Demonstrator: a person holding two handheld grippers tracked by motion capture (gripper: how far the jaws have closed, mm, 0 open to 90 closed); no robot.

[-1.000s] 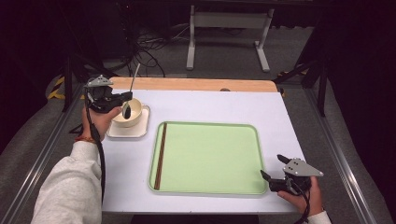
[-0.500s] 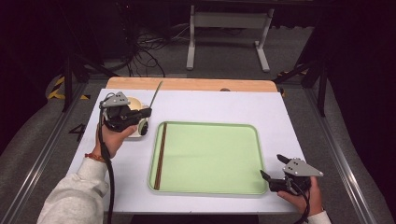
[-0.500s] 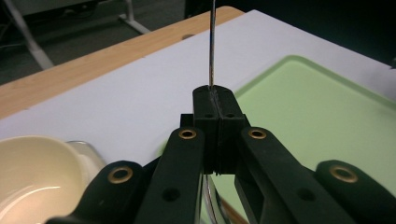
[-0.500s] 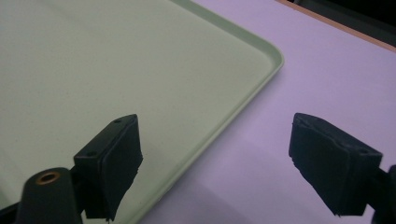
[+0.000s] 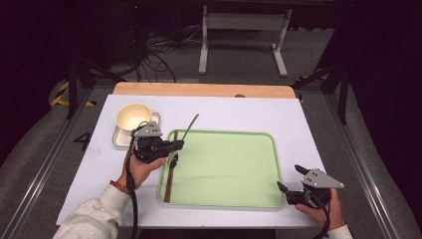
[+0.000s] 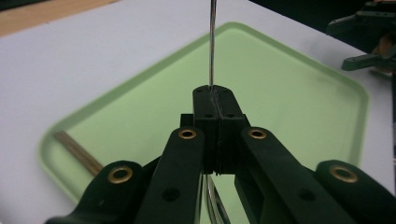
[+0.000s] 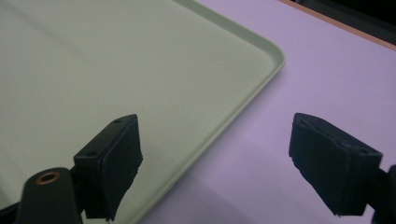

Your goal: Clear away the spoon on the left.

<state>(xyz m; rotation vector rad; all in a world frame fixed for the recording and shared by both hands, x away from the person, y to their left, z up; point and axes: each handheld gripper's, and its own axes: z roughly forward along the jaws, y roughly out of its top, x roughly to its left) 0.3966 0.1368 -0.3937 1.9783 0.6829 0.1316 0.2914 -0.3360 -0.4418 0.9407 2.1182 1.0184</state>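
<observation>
My left gripper (image 5: 178, 145) is shut on a metal spoon (image 5: 190, 124) over the left edge of the green tray (image 5: 229, 167). The handle slants up and away; the dark bowl (image 5: 173, 160) hangs below the jaws. In the left gripper view the jaws (image 6: 215, 93) are pressed together on the thin handle (image 6: 212, 42) above the tray (image 6: 289, 107). My right gripper (image 5: 289, 177) rests open at the tray's near right corner. The right gripper view has its pads (image 7: 116, 154) wide apart astride the tray rim (image 7: 261, 79), with nothing between them.
A cream cup (image 5: 132, 117) stands on a small square plate (image 5: 119, 138) at the table's left. Brown chopsticks (image 5: 169, 180) lie along the tray's left side, chopsticks (image 6: 77, 151) also near its rim. A wooden strip (image 5: 199, 89) borders the far edge.
My left gripper carried the spoon from above the cup rightward and down to the tray's left edge. The right gripper stayed still.
</observation>
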